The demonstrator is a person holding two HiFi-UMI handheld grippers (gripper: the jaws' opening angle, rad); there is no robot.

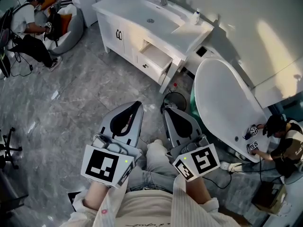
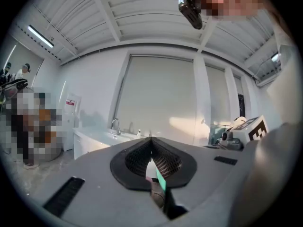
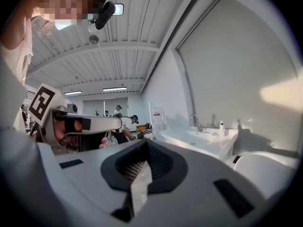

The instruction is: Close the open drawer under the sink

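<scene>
Drawer (image 1: 156, 56) stands pulled out under the sink (image 1: 150, 13), well ahead of both tongs. Left tongs (image 1: 138, 104) and right tongs (image 1: 165, 110) closed, empty. Judged rigid, free-sliding; push its front panel squarely.

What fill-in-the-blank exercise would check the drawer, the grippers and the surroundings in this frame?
1. The drawer under the sink is ___.
2. The left gripper and the right gripper are both ___, with nothing between their jaws.
3. On the floor to the right of the sink stands a white ___.

Missing words: open; shut; bathtub.
</scene>
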